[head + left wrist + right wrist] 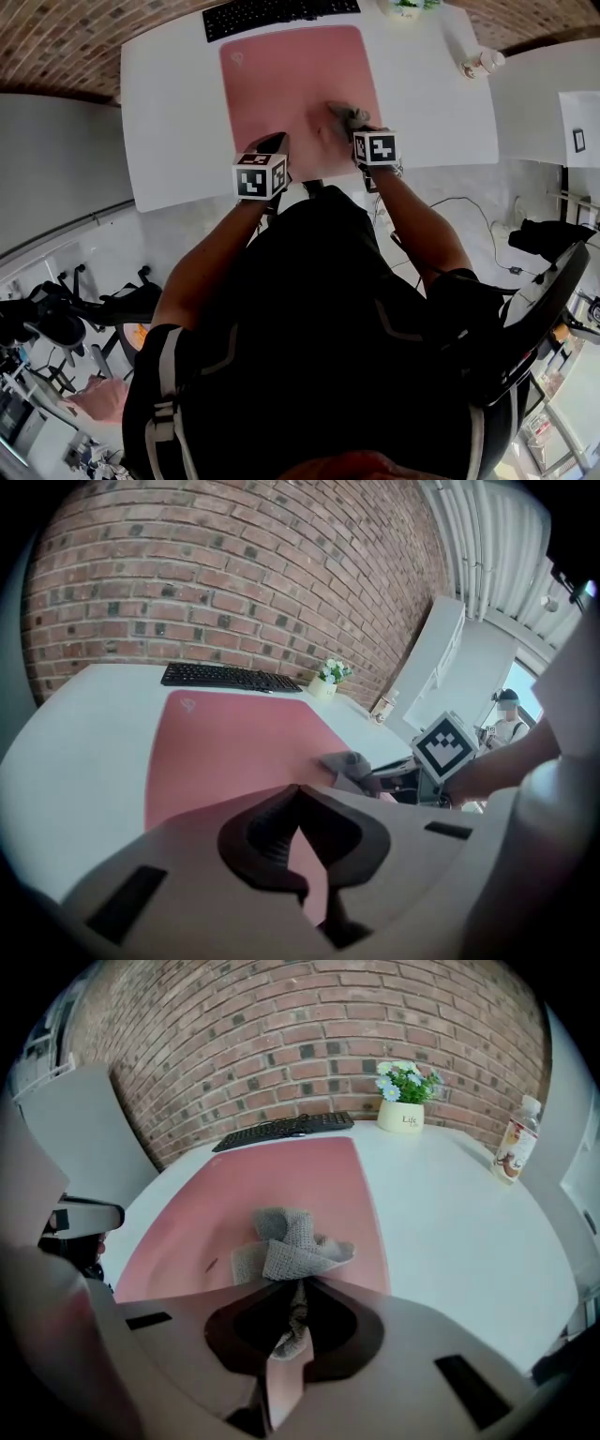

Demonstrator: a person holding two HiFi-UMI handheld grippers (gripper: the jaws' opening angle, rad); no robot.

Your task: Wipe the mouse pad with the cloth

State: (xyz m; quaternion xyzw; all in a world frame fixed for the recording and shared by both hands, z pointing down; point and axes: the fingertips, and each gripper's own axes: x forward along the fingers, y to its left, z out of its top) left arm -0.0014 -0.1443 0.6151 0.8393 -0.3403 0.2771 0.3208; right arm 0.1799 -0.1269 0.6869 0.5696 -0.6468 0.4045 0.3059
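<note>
Two grippers meet at the near edge of the pink rectangular mouse pad [281, 80] on your white desk [169, 112]. From your head view, the crumpled grey knit cloth [343, 113] is only a small bunch ahead of your right gripper [354, 120], lying on the pad's near right part. The right gripper view settles it: the right gripper [294, 1286] pinches a fold of the cloth [292, 1244], and the rest spreads forward on the pad [281, 1171]. Your left gripper [274, 143] is at the pad's near left corner. Its own view shows the left gripper [299, 793] with tips pressed together and nothing between them. Only the right gripper view shows clearly the black keyboard [286, 1127], the white flower pot [403, 1110] and the plastic bottle [516, 1150] standing upright.
</note>
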